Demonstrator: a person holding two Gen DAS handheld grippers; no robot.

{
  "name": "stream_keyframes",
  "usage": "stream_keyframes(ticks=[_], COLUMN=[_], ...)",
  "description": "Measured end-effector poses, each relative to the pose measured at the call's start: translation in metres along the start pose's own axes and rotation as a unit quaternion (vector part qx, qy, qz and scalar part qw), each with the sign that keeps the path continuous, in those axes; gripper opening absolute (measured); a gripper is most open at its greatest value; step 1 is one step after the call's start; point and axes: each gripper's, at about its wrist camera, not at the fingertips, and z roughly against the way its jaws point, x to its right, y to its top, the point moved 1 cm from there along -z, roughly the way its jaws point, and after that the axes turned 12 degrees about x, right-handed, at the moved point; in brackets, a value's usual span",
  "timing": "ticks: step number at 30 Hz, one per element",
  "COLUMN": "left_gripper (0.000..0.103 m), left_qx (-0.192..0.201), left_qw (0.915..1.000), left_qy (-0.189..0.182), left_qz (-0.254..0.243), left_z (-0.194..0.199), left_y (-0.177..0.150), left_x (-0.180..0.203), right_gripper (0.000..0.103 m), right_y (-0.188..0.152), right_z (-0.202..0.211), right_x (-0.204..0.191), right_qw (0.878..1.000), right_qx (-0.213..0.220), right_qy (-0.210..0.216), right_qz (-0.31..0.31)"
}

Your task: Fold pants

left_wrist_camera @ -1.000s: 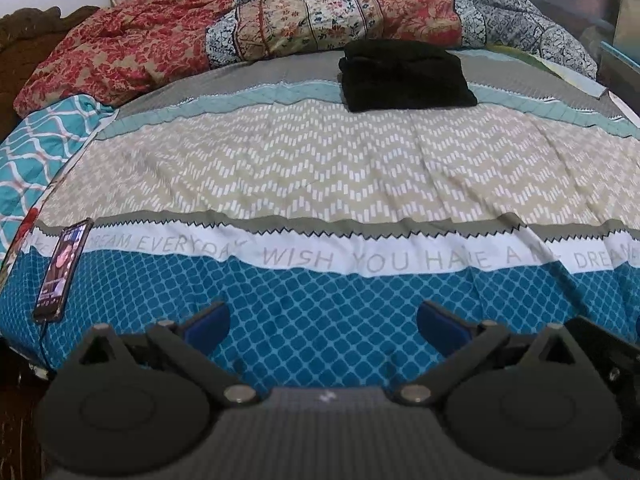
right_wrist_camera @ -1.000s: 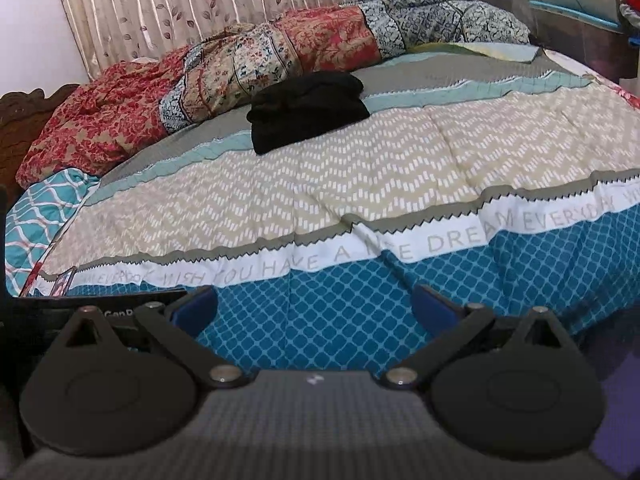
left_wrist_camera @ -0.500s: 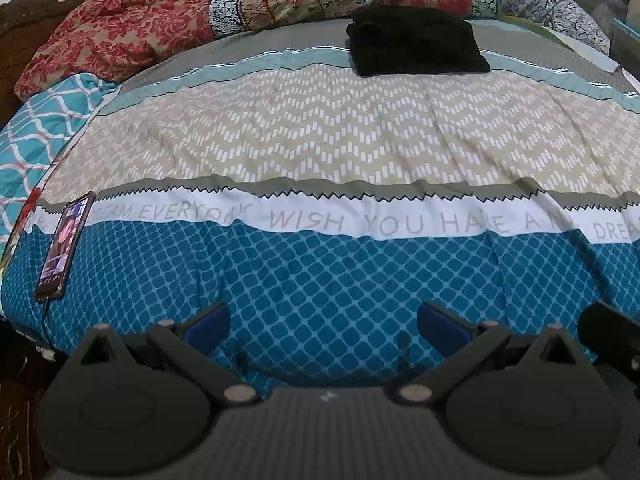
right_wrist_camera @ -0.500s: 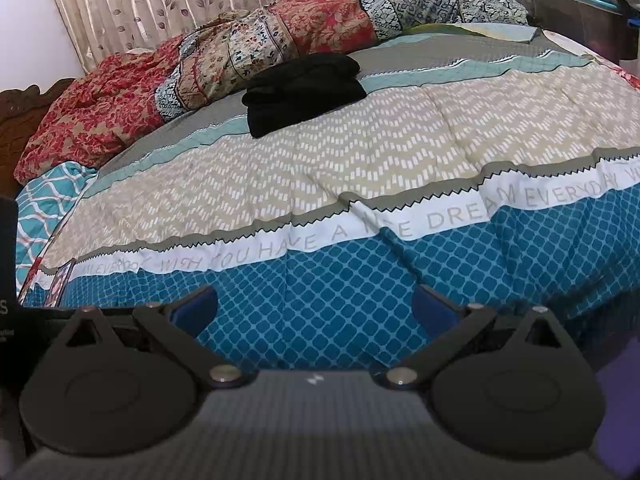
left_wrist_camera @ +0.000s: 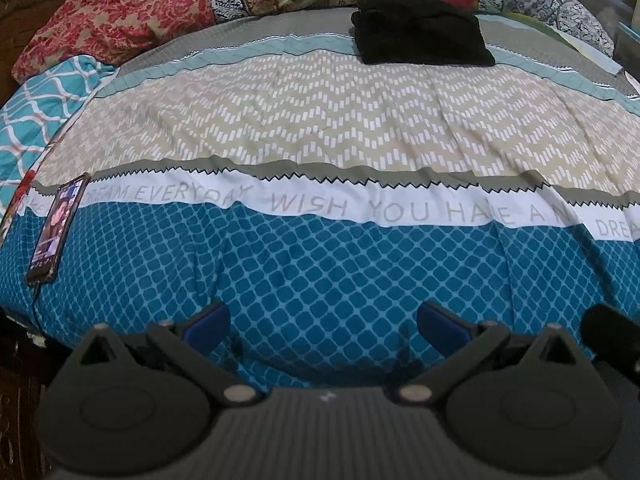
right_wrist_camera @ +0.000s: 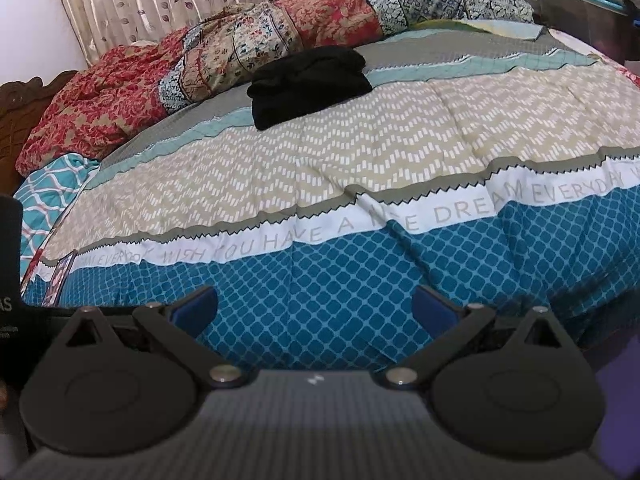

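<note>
Both grippers have drawn back and dipped a little over the last second, so the bed fills more of each view and the teal foot edge of the quilt sits closer under the fingers. Left gripper (left_wrist_camera: 322,322) hangs with its blue pads spread wide and nothing between them; right gripper (right_wrist_camera: 316,308) is the same, wide apart and empty, held level over the near edge of the bed. That stance reads as a rest or retreat pose, not a reach.

Just ahead of them lies the quilt (left_wrist_camera: 320,140), smooth, with a lettered white band across it. A phone (left_wrist_camera: 56,228) lies face up near the left edge, well apart from the work area, probably parked there to stay out of the way.

Farthest out, near the rolled floral blankets (right_wrist_camera: 240,52) at the far side, the black pants (left_wrist_camera: 420,32) sit as a compact, squared bundle (right_wrist_camera: 310,84), touching the grey band of the quilt. Placed there and left alone, they look already folded and set aside, so the task appears finished or very nearly so.
</note>
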Motion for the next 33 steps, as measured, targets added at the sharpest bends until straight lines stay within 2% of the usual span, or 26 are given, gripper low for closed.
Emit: stream_keyframes(ticks=[4, 27, 33], left_gripper=[0.103, 0.103, 0.103], left_qx=[-0.001, -0.013, -0.001], left_qw=[1.0000, 0.9999, 0.9997], left_qy=[0.004, 0.011, 0.019], left_qz=[0.001, -0.003, -0.016], left_z=[-0.0011, -0.0031, -0.0007], left_y=[-0.0002, -0.0035, -0.0023], left_x=[-0.0011, -0.0029, -0.0023], right_gripper=[0.103, 0.103, 0.103], right_y=[0.0020, 0.0022, 0.0016], right_z=[0.0031, 0.0029, 0.0024], right_x=[-0.0002, -0.0001, 0.0010], right_qw=[1.000, 1.000, 1.000], right_qx=[0.013, 0.010, 0.010], right_qy=[-0.005, -0.005, -0.005], right_qz=[0.004, 0.001, 0.001])
